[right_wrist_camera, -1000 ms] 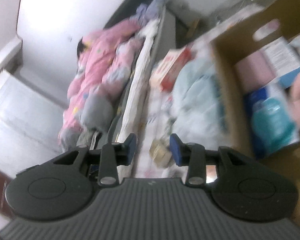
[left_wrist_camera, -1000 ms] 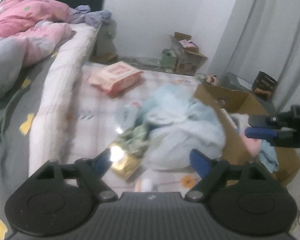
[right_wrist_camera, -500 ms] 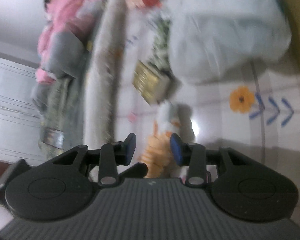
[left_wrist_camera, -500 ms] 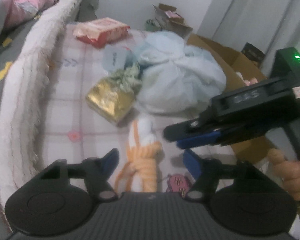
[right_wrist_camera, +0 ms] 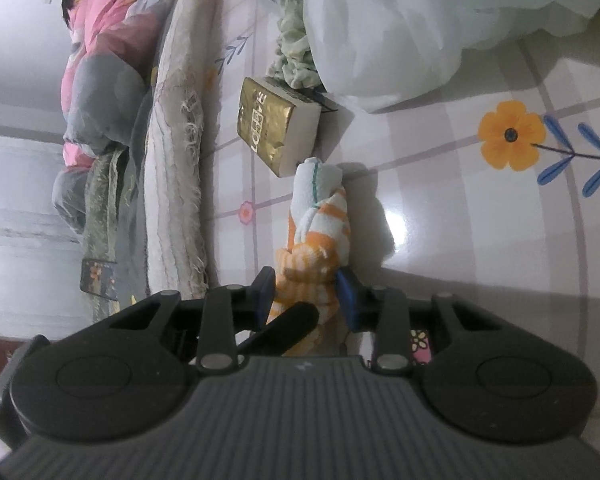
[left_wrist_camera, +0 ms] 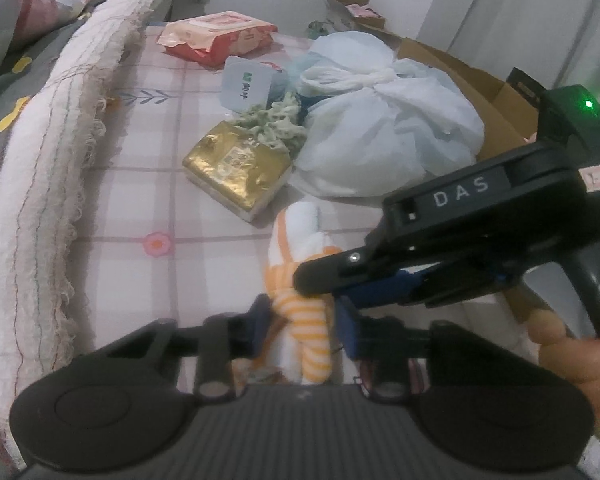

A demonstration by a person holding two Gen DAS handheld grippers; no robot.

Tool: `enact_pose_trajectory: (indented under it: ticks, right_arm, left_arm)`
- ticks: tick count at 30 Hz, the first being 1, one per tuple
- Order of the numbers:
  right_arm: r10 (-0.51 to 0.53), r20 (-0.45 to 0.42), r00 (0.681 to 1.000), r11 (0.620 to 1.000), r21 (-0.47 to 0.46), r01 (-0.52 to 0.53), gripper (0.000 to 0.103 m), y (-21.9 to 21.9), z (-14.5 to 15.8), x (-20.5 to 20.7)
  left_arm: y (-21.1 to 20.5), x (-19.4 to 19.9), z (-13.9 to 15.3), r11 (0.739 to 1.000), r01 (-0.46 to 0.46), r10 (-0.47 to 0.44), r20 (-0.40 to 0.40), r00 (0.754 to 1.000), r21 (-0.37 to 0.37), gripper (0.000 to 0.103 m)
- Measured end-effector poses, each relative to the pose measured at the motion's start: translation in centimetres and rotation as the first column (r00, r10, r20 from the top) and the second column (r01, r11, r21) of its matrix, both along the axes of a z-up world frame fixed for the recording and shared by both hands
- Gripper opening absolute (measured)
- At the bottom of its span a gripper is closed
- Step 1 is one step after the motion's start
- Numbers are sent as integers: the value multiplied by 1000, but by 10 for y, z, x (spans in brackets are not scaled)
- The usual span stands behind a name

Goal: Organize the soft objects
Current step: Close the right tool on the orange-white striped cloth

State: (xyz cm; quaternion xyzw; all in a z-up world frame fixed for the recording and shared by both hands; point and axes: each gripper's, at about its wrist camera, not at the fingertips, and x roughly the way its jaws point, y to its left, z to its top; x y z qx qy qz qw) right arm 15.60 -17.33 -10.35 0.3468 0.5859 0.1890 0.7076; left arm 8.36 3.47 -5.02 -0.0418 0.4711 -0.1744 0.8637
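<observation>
The knotted orange-and-white striped towel (right_wrist_camera: 318, 236) stretches away from both grippers; left gripper (left_wrist_camera: 302, 322) and right gripper (right_wrist_camera: 306, 294) each clamp its near end.

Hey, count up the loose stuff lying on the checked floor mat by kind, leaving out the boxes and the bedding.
Towels: 1, orange-striped towel
Scrunchies: 1, green scrunchie
Packets: 3, gold packet, red wipes pack, white pouch
Bags: 1, plastic bag
Total: 6
</observation>
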Motion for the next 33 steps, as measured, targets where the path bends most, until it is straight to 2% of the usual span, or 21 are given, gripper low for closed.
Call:
enact_pose_trajectory:
  ticks: [13, 22, 28, 33]
  right_arm:
    - [-49, -40, 998, 995, 79, 52, 39, -7, -17, -3]
    - [-65, -37, 997, 992, 106, 68, 37, -8, -20, -5]
    - [-54, -21, 998, 992, 111, 56, 34, -5, -14, -9]
    - [-40, 31, 999, 991, 126, 36, 33, -3, 3, -11]
  left_arm:
    - [-16, 0, -1, 996, -15, 15, 6, 1000, 90, 39]
    - [-19, 0, 1, 992, -45, 44, 14, 999, 117, 37]
    - [-17, -5, 7, 992, -58, 56, 16, 998, 114, 37]
    - [-17, -16, 24, 990, -75, 67, 66, 996, 120, 37]
